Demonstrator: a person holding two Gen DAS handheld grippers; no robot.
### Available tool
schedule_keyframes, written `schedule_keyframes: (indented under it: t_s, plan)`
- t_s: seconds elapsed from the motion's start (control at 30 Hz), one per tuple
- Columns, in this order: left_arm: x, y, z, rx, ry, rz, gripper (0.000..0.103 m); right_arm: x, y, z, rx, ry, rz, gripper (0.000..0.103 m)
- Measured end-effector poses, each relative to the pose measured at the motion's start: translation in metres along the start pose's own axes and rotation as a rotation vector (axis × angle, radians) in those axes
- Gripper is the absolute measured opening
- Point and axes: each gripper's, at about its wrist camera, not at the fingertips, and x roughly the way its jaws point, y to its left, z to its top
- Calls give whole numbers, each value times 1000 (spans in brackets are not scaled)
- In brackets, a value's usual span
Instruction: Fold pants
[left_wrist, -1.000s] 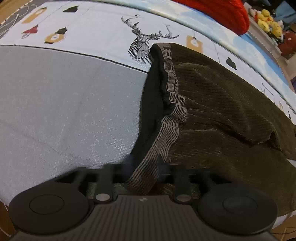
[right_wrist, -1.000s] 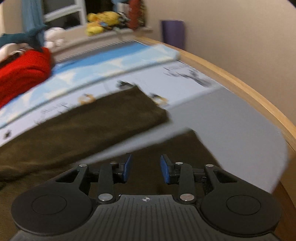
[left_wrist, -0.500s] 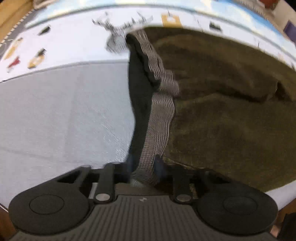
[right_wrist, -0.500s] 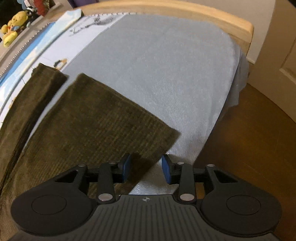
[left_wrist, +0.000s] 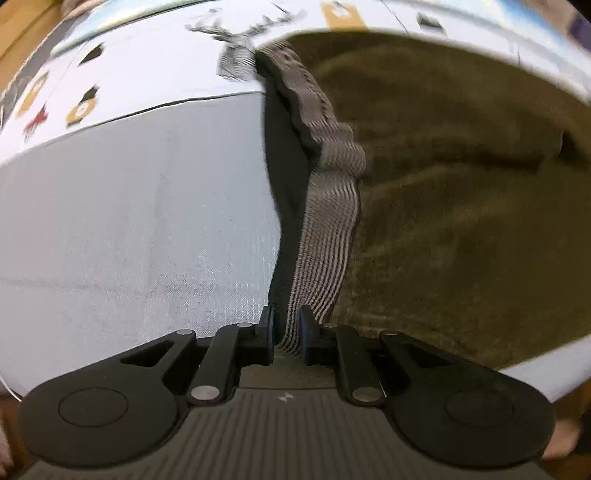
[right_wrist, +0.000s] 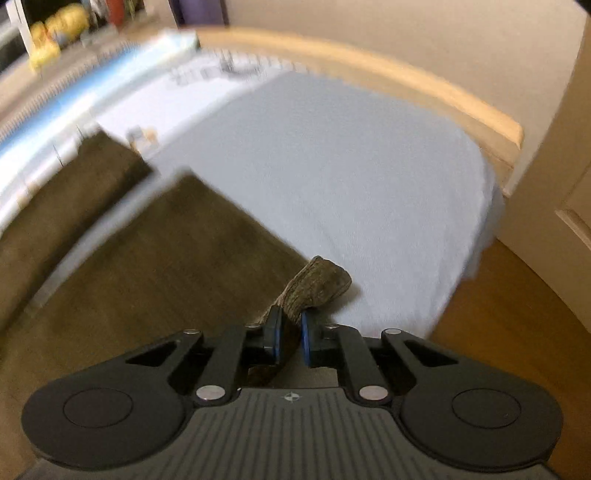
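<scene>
Olive-brown corduroy pants (left_wrist: 461, 206) lie flat on the bed, with a grey striped elastic waistband (left_wrist: 325, 221) running up the middle of the left wrist view. My left gripper (left_wrist: 286, 332) is shut on the near end of that waistband. In the right wrist view the two pant legs (right_wrist: 155, 266) stretch away to the left. My right gripper (right_wrist: 291, 332) is shut on the near corner of the closer leg's hem (right_wrist: 317, 284), which bunches up between the blue pads.
The pants rest on a grey bedsheet (right_wrist: 362, 184) beside a printed cover with a deer design (left_wrist: 236, 55). A wooden bed rail (right_wrist: 424, 88) curves along the far edge. Wooden floor (right_wrist: 517, 314) and a door lie to the right. Stuffed toys (right_wrist: 48, 37) sit on a shelf behind.
My right gripper has closed on the hem corner of the near pant leg, which lay flat before. My left gripper keeps its hold on the waistband and has moved closer over it.
</scene>
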Motion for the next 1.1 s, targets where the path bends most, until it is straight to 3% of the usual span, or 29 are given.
schedule_keyframes:
  t_s: [0.1, 0.17, 0.23, 0.33, 0.4, 0.47, 0.53, 0.6, 0.73, 0.9, 0.97, 1.1]
  plan:
    - [-11, -2, 3, -7, -41, 16, 20, -3, -3, 0, -11, -4, -49, 26]
    - [-27, -2, 5, -4, -138, 37, 20, -17, 2, 2, -39, -86, -85, 31]
    - [-38, -5, 7, -4, -204, -26, 20, -35, 12, 3, -93, -182, -104, 32]
    - [-34, -25, 5, 101, -191, -136, 23, -52, 23, -1, -140, -250, 43, 38]
    - [-16, -40, 0, 186, -94, -130, 28, -49, 33, -5, -186, -191, 139, 44]
    - [11, -49, -9, 245, 43, -76, 26, -27, 45, -15, -242, -12, 180, 49]
    - [6, -54, -9, 274, 28, -68, 29, -4, 55, -31, -304, 170, 141, 50]
    - [-4, -50, -6, 216, 2, -92, 31, -12, 67, -32, -383, 114, 119, 50]
    - [-31, -40, 4, 155, -147, -121, 50, -42, 73, -24, -325, -20, 230, 50]
    - [-52, -32, 24, 54, -288, -67, 60, -78, 109, -15, -345, -213, 307, 50]
    - [-59, -29, 30, 8, -343, -51, 70, -96, 125, -18, -375, -286, 335, 50]
    - [-80, -35, 43, -59, -433, -15, 72, -122, 159, -18, -425, -397, 392, 50]
